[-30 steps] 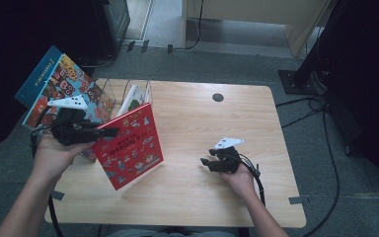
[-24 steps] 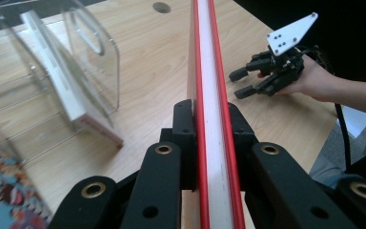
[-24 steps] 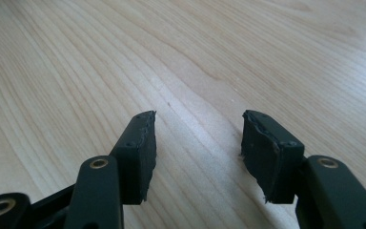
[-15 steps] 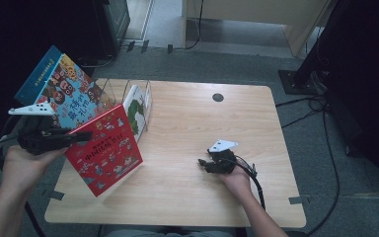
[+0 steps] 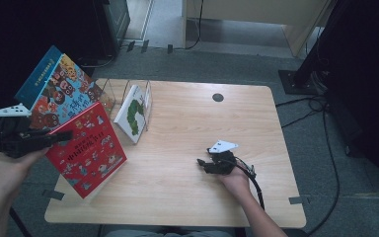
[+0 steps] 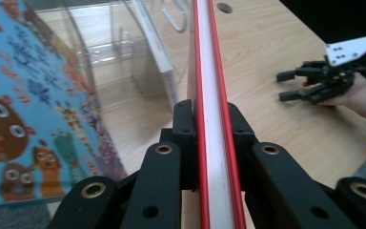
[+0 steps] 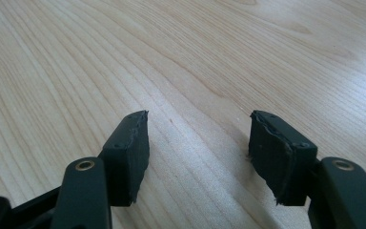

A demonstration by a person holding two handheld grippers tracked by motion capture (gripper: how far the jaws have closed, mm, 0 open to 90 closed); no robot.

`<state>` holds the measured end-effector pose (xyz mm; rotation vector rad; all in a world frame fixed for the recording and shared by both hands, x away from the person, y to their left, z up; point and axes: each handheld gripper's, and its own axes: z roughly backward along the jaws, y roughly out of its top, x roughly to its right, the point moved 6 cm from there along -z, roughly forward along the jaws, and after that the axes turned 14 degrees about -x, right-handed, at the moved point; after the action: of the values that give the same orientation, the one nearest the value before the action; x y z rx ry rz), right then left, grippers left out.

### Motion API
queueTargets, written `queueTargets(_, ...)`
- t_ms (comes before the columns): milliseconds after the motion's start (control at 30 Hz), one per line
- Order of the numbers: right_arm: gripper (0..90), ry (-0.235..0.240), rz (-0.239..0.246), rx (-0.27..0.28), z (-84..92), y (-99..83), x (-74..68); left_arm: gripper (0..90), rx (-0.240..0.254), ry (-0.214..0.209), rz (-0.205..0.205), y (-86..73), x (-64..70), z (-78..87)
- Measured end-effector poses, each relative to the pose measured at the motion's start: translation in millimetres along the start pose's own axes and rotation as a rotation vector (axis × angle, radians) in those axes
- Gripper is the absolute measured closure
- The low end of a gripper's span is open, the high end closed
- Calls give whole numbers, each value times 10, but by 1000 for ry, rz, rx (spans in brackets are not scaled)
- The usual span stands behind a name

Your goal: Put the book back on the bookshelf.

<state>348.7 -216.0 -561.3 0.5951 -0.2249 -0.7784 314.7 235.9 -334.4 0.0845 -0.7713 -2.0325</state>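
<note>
Left gripper clamps red book at the counter's left edge; right gripper empty on bare wood.

Pale wooden counter: broad bare area across centre and right. Thin red hardcover picture book tilted over the front-left edge, beside a blue cartoon-animal book that overhangs the left side. Clear acrylic book rack just behind, holding a white book with green artwork. Left gripper: jaws narrow, pressed on the red book's edge. Right gripper: jaws have just been opening, moderately wide, nothing between, low over the wood.
</note>
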Motion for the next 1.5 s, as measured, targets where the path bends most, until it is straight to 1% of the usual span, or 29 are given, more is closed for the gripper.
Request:
queueTargets(233, 387, -3, 2, 0, 0, 0, 1, 807, -1, 57, 42, 47, -164, -40)
queueTargets(333, 387, -3, 1, 1, -1, 1, 0, 807, 5, 67, 68, 82, -220, -79)
queueTargets(500, 387, -4, -2, 2, -1, 1, -1, 807, 22, 66, 91, 179, -273, -143)
queueTargets(733, 387, -6, -5, 2, 0, 1, -3, 807, 26, 105, 101, 356, -331, -212)
queueTargets(767, 387, -5, -4, 2, -1, 1, -4, 806, 24, 112, 96, 379, -338, -218)
queueTargets(833, 387, -5, -4, 2, -1, 0, -3, 807, 28, 115, 98, 425, -346, -230)
queueTargets(933, 387, -6, -5, 2, 0, 0, -4, 807, 48, 117, 109, 488, -368, -251)
queueTargets(1033, 387, -8, -8, 3, 0, 0, -5, 807, 56, 116, 122, 551, -399, -277)
queueTargets(1200, 387, -8, -11, 1, 2, -2, -8, 807, 59, 135, 118, 664, -418, -305)
queueTargets(1233, 386, -10, -10, 2, 2, -1, -6, 807, 65, 141, 121, 689, -427, -311)
queueTargets(1367, 387, -12, -11, 3, 1, -1, -3, 806, 81, 144, 134, 773, -471, -345)
queueTargets(1500, 387, -13, -12, 3, 1, -1, -3, 806, 101, 166, 144, 831, -518, -385)
